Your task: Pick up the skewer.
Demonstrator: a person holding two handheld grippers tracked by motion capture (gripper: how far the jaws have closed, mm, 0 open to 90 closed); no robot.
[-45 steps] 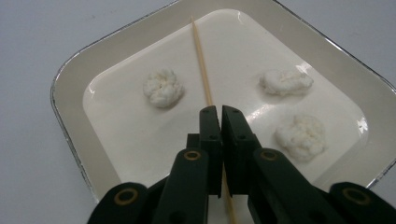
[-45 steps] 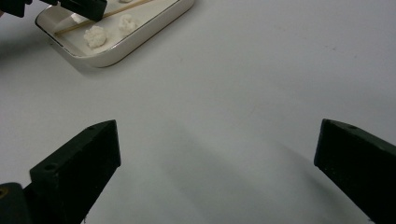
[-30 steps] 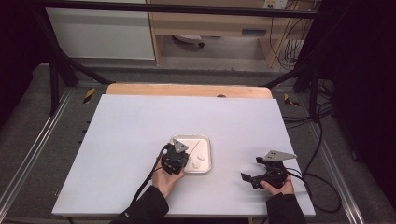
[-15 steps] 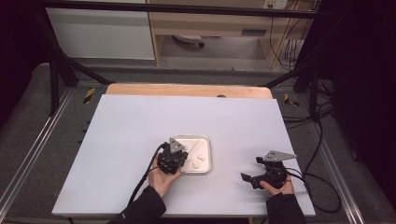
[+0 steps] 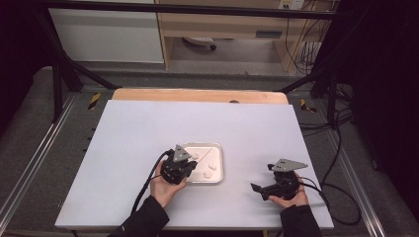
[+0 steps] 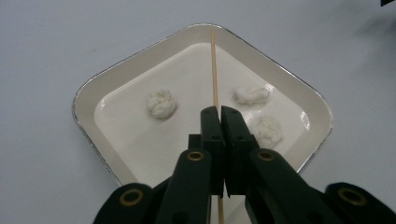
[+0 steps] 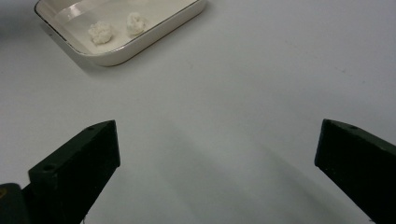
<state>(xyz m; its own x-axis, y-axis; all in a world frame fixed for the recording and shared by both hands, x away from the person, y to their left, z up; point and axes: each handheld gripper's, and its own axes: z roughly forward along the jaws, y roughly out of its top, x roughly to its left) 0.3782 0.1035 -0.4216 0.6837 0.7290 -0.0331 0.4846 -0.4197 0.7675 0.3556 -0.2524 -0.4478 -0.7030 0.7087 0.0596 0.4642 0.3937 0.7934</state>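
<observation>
Left jaws pinch a thin skewer that points out over the tray of dough lumps.

The left gripper [image 6: 219, 114] holds its jaws narrow on the wooden skewer [image 6: 214, 65], whose long axis runs straight ahead from the jaws across the white tray [image 6: 88, 121] to its far corner. Three dough lumps lie in the tray: one [image 6: 161, 103] to the left of the skewer, two [image 6: 251, 94] [image 6: 267, 130] just to its right, none touching it. The right gripper [image 5: 276, 186] rests on the desk [image 5: 123, 143] well apart, jaws wide and empty, so the left hand [image 5: 165, 188] is nearer. Nothing stands between the skewer's tip and the lumps.
</observation>
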